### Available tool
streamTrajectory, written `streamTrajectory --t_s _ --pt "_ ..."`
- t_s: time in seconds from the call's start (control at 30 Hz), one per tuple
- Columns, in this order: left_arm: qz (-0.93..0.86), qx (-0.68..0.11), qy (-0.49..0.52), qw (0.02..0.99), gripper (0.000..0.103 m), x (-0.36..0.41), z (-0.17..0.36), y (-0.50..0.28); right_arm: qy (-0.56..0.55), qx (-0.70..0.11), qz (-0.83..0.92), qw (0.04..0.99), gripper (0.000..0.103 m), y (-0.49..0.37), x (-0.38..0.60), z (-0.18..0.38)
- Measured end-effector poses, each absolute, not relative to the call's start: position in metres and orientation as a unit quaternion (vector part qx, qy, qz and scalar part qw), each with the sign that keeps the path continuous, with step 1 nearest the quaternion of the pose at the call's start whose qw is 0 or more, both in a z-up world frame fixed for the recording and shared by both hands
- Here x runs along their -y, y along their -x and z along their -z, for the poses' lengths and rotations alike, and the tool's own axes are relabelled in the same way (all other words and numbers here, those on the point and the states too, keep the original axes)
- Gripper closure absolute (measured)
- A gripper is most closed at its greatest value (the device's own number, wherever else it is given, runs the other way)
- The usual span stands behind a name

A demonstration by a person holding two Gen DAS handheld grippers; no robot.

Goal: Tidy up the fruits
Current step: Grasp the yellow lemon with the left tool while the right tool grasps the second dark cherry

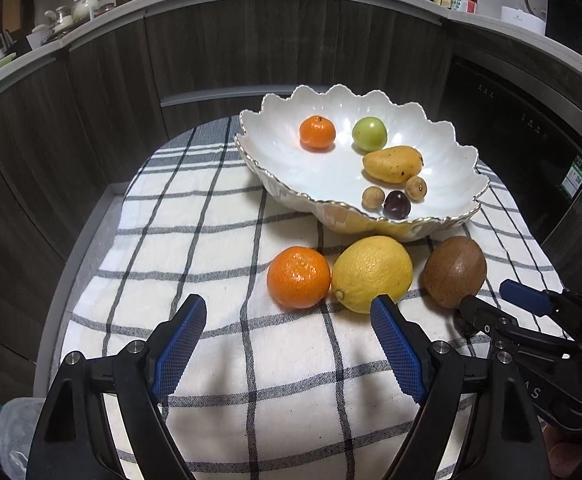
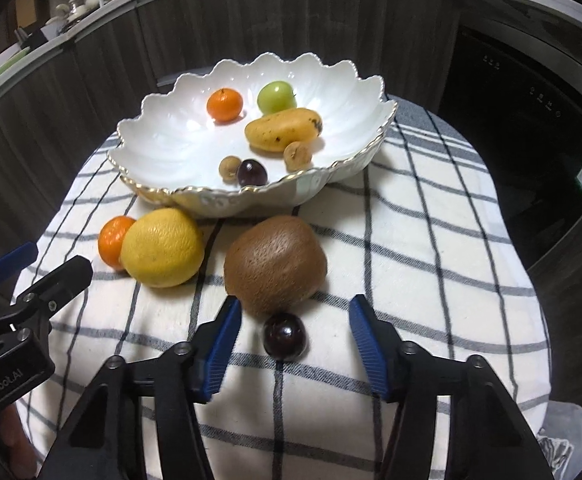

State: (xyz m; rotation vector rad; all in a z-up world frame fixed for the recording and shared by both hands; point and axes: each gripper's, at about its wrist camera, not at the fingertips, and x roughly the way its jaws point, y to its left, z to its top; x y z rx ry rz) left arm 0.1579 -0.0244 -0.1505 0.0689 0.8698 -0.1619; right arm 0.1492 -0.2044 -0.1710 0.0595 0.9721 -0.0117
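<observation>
A big white bowl (image 1: 343, 176) with a wavy gold rim sits on a checked cloth (image 1: 211, 248). Everything here is placed by that bowl.

Inside the bowl are six fruits. A small orange (image 1: 317, 132) lies toward the far side. A green fruit (image 1: 369, 134) sits just beside it. A yellow mango (image 1: 392, 164) lies in front of the green fruit. Two small brown round fruits, one (image 1: 416, 188) touching the mango and the other (image 1: 373, 197) closer to the near rim, sit with a dark plum (image 1: 397, 204) by them.

In front of the bowl, on the cloth, three fruits lie in a row. A bigger orange (image 1: 298, 277) touches a lemon (image 1: 372, 274). A brown kiwi (image 1: 455, 271) is near the lemon, on its other side. A second dark plum (image 2: 284, 335) lies on the cloth just in front of the kiwi, farther from the bowl.

The left gripper (image 1: 287, 322) hangs over the cloth in front of the bowl, near the bigger orange and the lemon. Its blue fingers (image 1: 181, 350) are spread wide apart and hold nothing.

The right gripper (image 2: 295, 322) is also in front of the bowl, by the kiwi. Its fingers (image 2: 221, 350) are wide apart too. The second plum lies between them, but they do not touch it.
</observation>
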Motion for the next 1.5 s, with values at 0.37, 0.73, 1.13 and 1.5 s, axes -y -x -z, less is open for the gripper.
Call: streamTrajectory --t_s 0.37,0.73,1.13,1.5 --pt "0.075 -0.427 -0.036 0.9 0.019 0.024 0.158 -0.158 -0.03 -0.481 -0.001 0.876 0.062 -0.151 0.203 0.187" --pt "0.078 -0.429 -0.039 0.899 0.019 0.028 0.161 -0.158 -0.026 -0.482 -0.014 0.876 0.076 -0.15 0.2 0.194" --pt "0.107 -0.414 -0.072 0.901 0.02 0.066 0.161 -0.166 -0.06 -0.455 0.011 0.888 0.076 -0.141 0.229 0.173" --pt "0.147 -0.422 -0.12 0.886 0.035 0.091 0.17 -0.185 -0.08 -0.451 0.016 0.889 0.076 -0.146 0.242 0.171"
